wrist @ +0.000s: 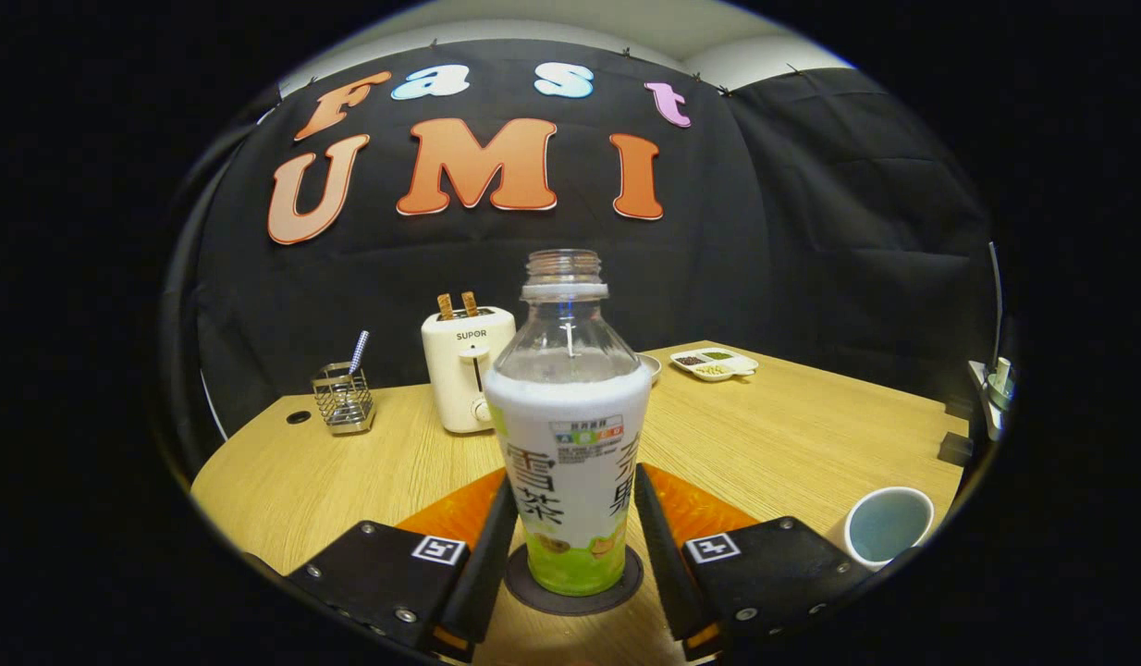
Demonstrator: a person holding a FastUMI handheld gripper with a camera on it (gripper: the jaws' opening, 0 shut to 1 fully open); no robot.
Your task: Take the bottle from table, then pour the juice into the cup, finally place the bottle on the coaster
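- Gripper view: the bottle [569,435] is standing upright right between the two fingers of the tongs [570,546], cap off, neck open at the top.
- It's sitting on a dark round coaster [533,589], and you can see the coaster's rim peeking out around the base of the bottle.
- The bottle has a white and green label wrap, with a clear shoulder above it and what looks like foam clinging inside.
- About the tongs: the black fingers [485,555] flank the bottle on both sides, very close to the label. Honestly can't tell if they're actually pressing on it or sitting just off it, since there seems to be a sliver of gap low down on each side.
- Off to the right of the right finger, near the edge of the wooden bench [811,435], there's a white cup [888,524] with a bluish inside. It's well apart from the bottle.
- Beyond the bottle on the left stands a cream toaster [464,368] with two slices of toast poking out the top.
- Further left is a wire utensil holder [344,400] with a striped handle sticking out.
- Back right of the bottle there's a small white divided dish [716,363] with a few kinds of grains or seeds in its compartments.
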